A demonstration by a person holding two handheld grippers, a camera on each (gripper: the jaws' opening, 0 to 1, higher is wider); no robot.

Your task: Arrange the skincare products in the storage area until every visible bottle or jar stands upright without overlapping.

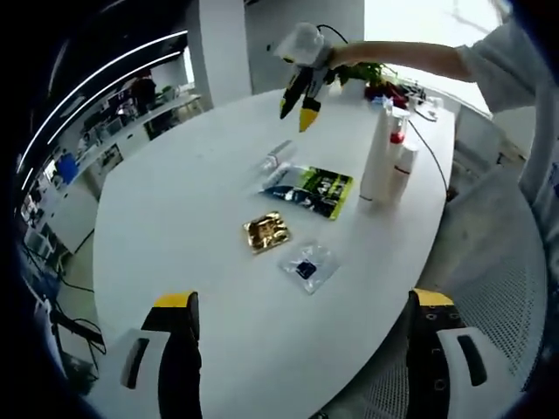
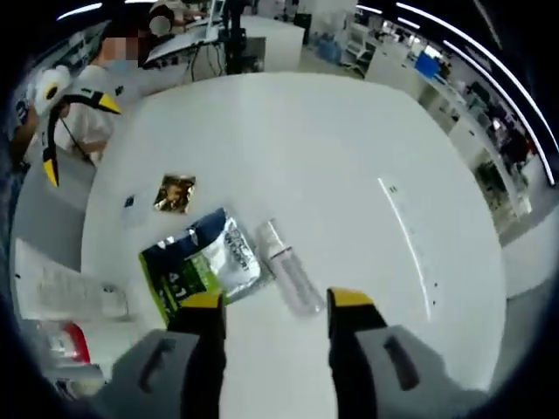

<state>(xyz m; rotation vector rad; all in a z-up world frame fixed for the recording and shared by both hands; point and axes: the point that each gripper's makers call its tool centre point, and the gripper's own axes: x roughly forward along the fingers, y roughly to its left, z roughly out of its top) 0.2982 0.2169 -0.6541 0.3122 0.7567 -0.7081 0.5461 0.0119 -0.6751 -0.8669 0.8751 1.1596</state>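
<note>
White table (image 1: 201,209) holds a lying bottle (image 2: 288,266) at 12 o'clock of the open, empty right gripper (image 2: 275,305), ready to grasp it; left gripper (image 1: 301,305) is wide open, empty.

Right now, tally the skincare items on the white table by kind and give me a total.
Upright white bottles: 2, one taller, one red-collared
Clear tube lying flat: 1
Green and black pouch: 1
Gold sachet: 1
Clear sachet with dark contents: 1
Total: 6

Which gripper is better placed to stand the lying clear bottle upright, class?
Probably right: its open gripper hangs just over the clear bottle; the left gripper sits far back across the table.
</note>
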